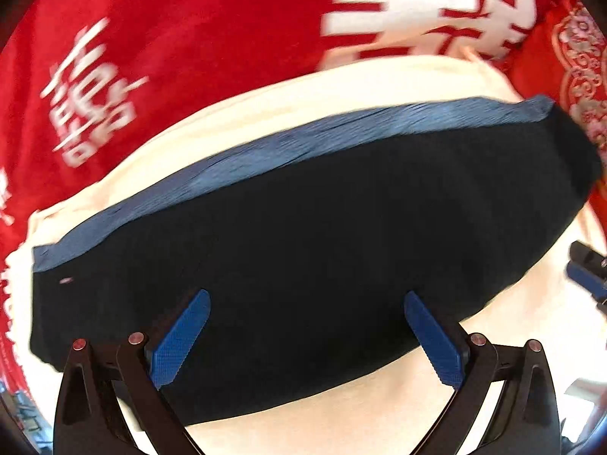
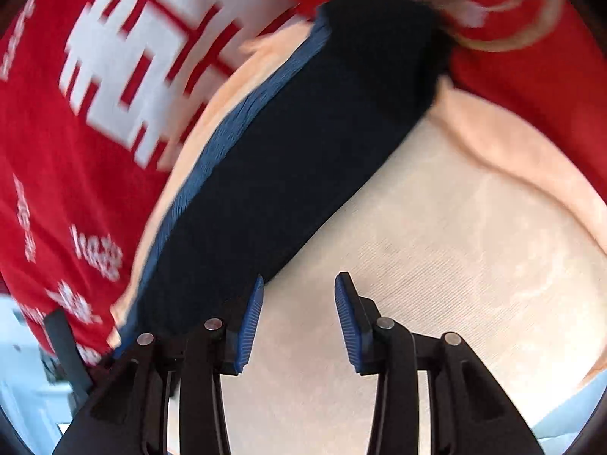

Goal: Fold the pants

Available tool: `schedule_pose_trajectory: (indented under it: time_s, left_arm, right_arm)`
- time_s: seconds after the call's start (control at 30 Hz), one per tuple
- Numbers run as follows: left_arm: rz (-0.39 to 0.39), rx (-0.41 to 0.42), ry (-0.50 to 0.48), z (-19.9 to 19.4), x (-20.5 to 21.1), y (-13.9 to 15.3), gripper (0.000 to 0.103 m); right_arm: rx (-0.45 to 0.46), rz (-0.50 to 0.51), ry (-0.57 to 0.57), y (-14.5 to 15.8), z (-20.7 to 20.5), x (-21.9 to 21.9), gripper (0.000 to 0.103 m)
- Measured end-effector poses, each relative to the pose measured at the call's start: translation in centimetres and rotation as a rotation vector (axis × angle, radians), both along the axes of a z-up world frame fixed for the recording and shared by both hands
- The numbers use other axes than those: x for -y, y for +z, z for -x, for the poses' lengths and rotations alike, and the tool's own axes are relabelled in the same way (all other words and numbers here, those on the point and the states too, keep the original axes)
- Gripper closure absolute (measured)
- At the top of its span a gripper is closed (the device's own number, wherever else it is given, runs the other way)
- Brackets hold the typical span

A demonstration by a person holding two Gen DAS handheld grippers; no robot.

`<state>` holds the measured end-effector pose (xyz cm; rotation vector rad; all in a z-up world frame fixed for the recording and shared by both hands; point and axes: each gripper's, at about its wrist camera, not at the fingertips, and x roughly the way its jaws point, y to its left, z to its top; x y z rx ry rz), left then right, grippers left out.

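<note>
The pants [image 1: 303, 235] are dark navy with a lighter blue band along the far edge, lying folded into a long strip on a cream cloth [image 1: 341, 409]. My left gripper [image 1: 306, 299] is open and empty, its blue pads hovering over the near half of the pants. In the right wrist view the pants [image 2: 303, 144] run diagonally from lower left to upper right. My right gripper [image 2: 299, 284] is open and empty, over the cream cloth [image 2: 436, 265] just beside the pants' near edge. The right gripper also shows at the left wrist view's right edge [image 1: 588, 273].
A red blanket with white lettering [image 1: 189, 38] lies under and beyond the cream cloth, also in the right wrist view [image 2: 76, 132]. A patterned red fabric [image 1: 580, 76] sits at the far right. Both views are motion-blurred.
</note>
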<state>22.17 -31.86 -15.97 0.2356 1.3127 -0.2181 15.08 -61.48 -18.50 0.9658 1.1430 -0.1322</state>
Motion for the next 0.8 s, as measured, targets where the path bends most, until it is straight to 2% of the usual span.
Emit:
schedule_pose_trajectory:
  time_s: [0.03, 0.17, 0.23, 0.3, 0.37, 0.53, 0.63, 0.67, 0.7, 0.73, 0.77, 0.8]
  left_arm:
    - [0.019, 0.008, 0.001, -0.4, 1.4, 0.2, 0.000]
    - [0.071, 0.035, 0.053, -2.1, 4.8, 0.6, 0.000]
    - [0.066, 0.036, 0.073, -2.6, 6.4, -0.3, 0.000]
    - [0.023, 0.005, 0.076, -2.9, 6.8, -2.1, 0.000]
    - [0.041, 0.007, 0.103, -3.0, 6.2, -3.3, 0.000]
    - [0.045, 0.053, 0.097, -2.5, 6.3, -3.3, 0.000]
    - [0.045, 0.064, 0.089, -2.6, 6.5, -3.5, 0.000]
    - [0.048, 0.066, 0.087, -2.3, 6.4, -3.6, 0.000]
    - [0.050, 0.063, 0.083, -2.3, 6.4, -3.6, 0.000]
    - [0.051, 0.056, 0.081, -2.3, 5.9, -3.7, 0.000]
    - [0.045, 0.042, 0.081, -2.6, 5.8, -3.5, 0.000]
    - [0.043, 0.039, 0.080, -2.5, 5.7, -3.0, 0.012]
  right_arm:
    - [0.010, -0.001, -0.033, -0.2, 0.3, 0.9, 0.050]
    - [0.054, -0.032, -0.120, -1.1, 0.4, 3.4, 0.050]
    - [0.077, -0.042, -0.143, -1.4, 0.4, 4.7, 0.050]
    - [0.099, -0.049, -0.152, -1.8, 0.2, 5.6, 0.050]
    - [0.130, -0.064, -0.161, -2.1, 0.1, 6.0, 0.050]
    - [0.216, -0.078, -0.222, -3.1, -1.0, 6.8, 0.050]
    - [0.238, -0.051, -0.271, -3.1, -2.0, 6.8, 0.050]
    - [0.224, -0.051, -0.276, -3.0, -2.5, 6.7, 0.053]
    - [0.205, -0.049, -0.278, -2.9, -2.7, 6.6, 0.061]
    - [0.193, -0.052, -0.277, -2.7, -2.9, 6.6, 0.088]
    - [0.187, -0.051, -0.269, -2.2, -3.1, 6.6, 0.089]
    - [0.202, -0.035, -0.242, -1.3, -3.4, 6.5, 0.089]
